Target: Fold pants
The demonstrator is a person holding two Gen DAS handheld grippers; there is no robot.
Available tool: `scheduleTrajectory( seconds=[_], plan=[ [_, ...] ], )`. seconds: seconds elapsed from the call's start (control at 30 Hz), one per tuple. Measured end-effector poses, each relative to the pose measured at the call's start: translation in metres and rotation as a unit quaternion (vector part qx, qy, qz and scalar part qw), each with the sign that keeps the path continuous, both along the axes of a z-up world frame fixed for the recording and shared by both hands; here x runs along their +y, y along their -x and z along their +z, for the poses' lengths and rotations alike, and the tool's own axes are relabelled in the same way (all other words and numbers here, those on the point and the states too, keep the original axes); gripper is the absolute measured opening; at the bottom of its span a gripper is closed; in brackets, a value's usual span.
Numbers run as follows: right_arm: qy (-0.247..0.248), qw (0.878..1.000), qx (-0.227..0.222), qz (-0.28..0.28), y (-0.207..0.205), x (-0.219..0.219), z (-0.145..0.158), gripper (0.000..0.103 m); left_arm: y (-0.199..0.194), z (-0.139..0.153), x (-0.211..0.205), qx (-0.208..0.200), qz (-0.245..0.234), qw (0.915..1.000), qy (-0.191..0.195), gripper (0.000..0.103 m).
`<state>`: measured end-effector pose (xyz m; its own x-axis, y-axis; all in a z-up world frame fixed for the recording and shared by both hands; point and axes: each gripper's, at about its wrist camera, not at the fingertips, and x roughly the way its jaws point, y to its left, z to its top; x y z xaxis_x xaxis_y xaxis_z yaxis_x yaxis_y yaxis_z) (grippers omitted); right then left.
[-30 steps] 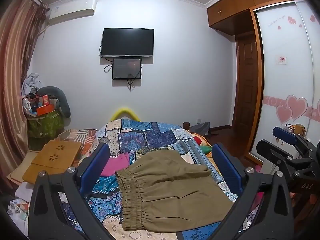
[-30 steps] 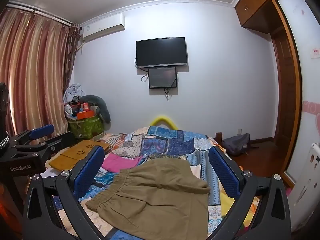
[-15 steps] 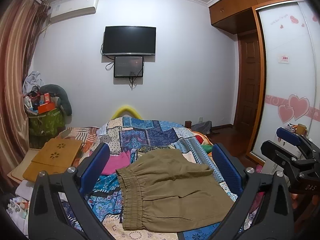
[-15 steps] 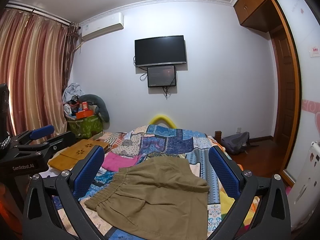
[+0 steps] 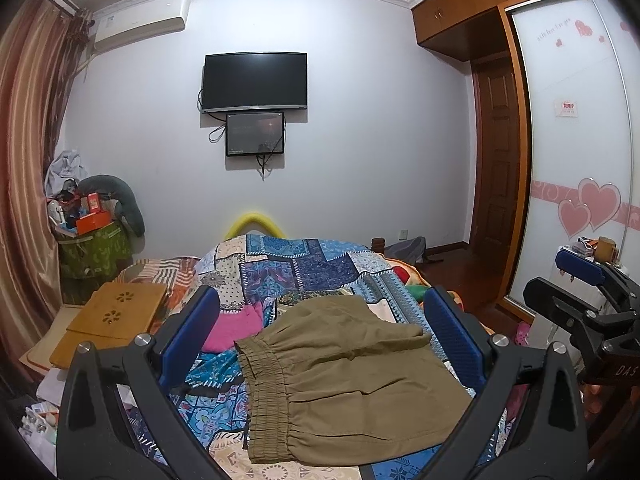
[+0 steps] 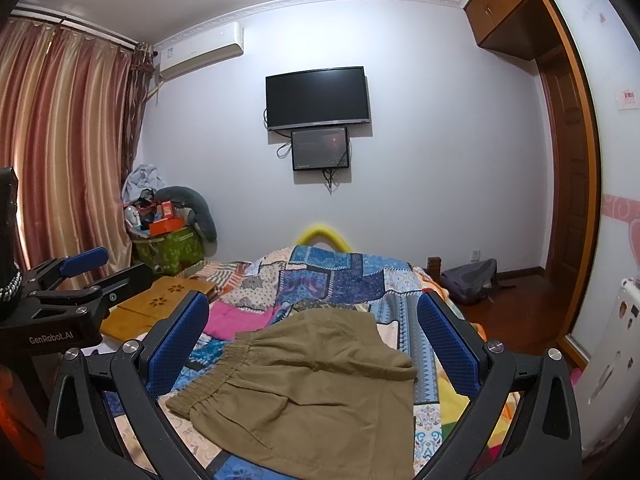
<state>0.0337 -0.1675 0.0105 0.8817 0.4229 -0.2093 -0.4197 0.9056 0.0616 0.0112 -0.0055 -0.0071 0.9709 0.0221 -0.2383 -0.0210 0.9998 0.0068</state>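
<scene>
Olive-khaki pants lie folded on the patchwork bedspread, elastic waistband toward the left. They also show in the right wrist view. My left gripper is open and empty, held above the pants. My right gripper is open and empty too, above the pants. The right gripper appears at the right edge of the left wrist view, and the left gripper at the left edge of the right wrist view.
A pink garment lies left of the pants. A wooden lap table sits at the bed's left side. A green bin of clutter stands by the curtain. A wardrobe and door stand on the right.
Both grippers have lifted and tilted up slightly, so the room sits a little lower in view. The pants have not moved.
</scene>
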Motion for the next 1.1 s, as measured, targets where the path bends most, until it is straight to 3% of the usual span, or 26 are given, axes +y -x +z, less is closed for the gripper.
scheduleTrajectory(
  seconds=[1.1],
  plan=[
    [0.003, 1.0, -0.002, -0.001, -0.0015, 0.0001, -0.0002, 0.103, -0.0015, 0.0016, -0.0032, -0.009, -0.004, 0.9999, -0.006, 0.103]
  ],
)
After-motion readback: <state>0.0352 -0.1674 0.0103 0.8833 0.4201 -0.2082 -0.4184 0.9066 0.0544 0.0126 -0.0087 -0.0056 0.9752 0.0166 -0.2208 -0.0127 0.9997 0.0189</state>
